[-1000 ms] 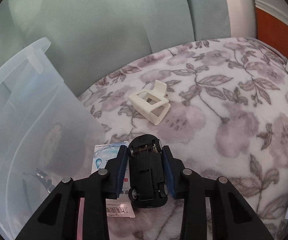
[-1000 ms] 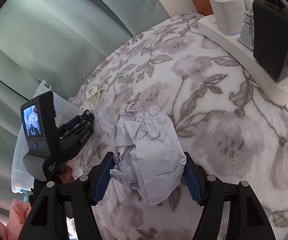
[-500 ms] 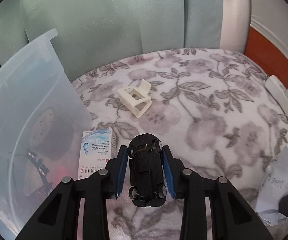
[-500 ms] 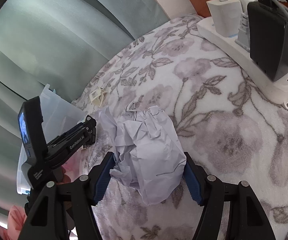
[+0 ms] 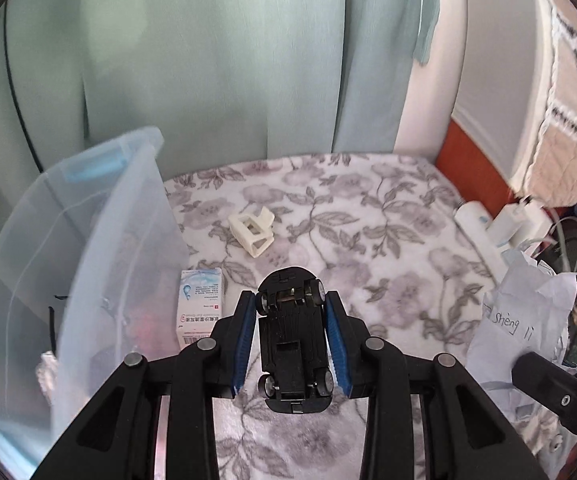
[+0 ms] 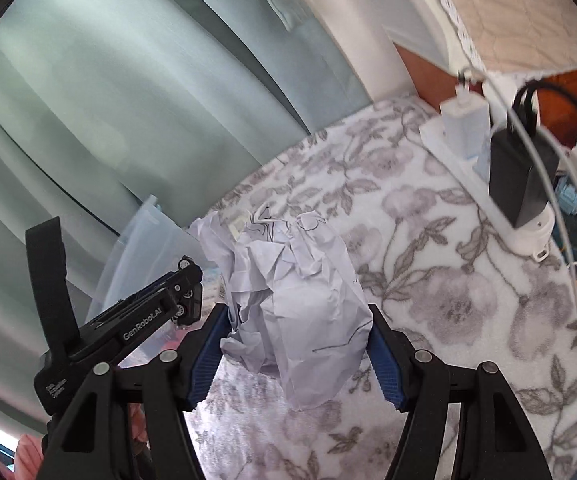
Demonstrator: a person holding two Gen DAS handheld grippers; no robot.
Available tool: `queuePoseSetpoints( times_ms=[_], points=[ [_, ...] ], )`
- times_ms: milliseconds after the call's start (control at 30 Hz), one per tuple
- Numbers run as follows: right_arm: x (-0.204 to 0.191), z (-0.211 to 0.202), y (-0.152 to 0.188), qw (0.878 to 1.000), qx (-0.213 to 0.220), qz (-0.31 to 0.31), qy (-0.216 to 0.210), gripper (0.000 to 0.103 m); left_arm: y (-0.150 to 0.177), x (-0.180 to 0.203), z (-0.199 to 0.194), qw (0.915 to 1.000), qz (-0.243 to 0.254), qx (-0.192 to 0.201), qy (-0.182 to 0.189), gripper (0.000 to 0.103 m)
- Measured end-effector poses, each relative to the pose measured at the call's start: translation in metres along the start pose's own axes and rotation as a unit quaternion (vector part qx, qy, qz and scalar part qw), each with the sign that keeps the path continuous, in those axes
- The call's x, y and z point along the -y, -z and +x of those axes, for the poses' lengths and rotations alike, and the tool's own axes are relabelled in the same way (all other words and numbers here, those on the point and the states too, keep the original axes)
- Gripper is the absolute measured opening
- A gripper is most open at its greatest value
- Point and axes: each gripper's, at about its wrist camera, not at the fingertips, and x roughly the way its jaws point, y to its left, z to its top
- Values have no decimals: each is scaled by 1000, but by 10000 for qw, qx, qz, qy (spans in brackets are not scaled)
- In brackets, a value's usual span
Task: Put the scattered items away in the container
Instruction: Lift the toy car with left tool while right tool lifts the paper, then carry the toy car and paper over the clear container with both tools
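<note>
**Both grippers loaded, bin at my 9–10 o'clock**

My left gripper (image 5: 291, 340) is closed to a narrow gap on the toy car (image 5: 293, 336): black hard plastic, belly-up, wheels showing, long axis running along the fingers, nose pointing away from me. Blue ribbed pads sit on its flanks. It is clear of the blanket (image 5: 368, 240).

My right gripper (image 6: 298, 336) stands wide, pads pressing the sides of a crumpled paper ball (image 6: 300, 300): white, creased, soft, some handwriting on it. It will probably give under pressure, so the grip looks less positive than the one on the car.

The key relation: the container (image 5: 88, 240) is a translucent rigid plastic bin, standing at 9–10 o'clock of the left gripper, its near wall just beside it. The left hand is nearer; the right has to go past it.

On the fuzzy floral blanket: a small carton (image 5: 200, 304) against the bin wall at 10 o'clock, and a cream plastic clip (image 5: 253, 230) at 12 o'clock.
</note>
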Motion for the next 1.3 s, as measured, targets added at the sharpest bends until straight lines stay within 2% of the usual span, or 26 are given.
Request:
queuePoseSetpoints(
  times_ms=[300, 667, 967, 1300],
  points=[
    [-40, -56, -8, 9971, 607, -422, -168, 70, -11, -16, -74, 9977, -66, 668, 102, 36],
    [-94, -104, -10, 9879, 1208, -903, -359, 70, -17, -41, -147, 9896, -294, 1400, 160, 36],
    [-140, -125, -9, 9793, 1425, -1349, -504, 70, -17, -72, -183, 9818, -558, 1809, 150, 36],
    [-189, -118, -9, 9732, 1349, -1777, -557, 70, -12, -124, -198, 9746, -1011, 1995, 70, 36]
  ],
)
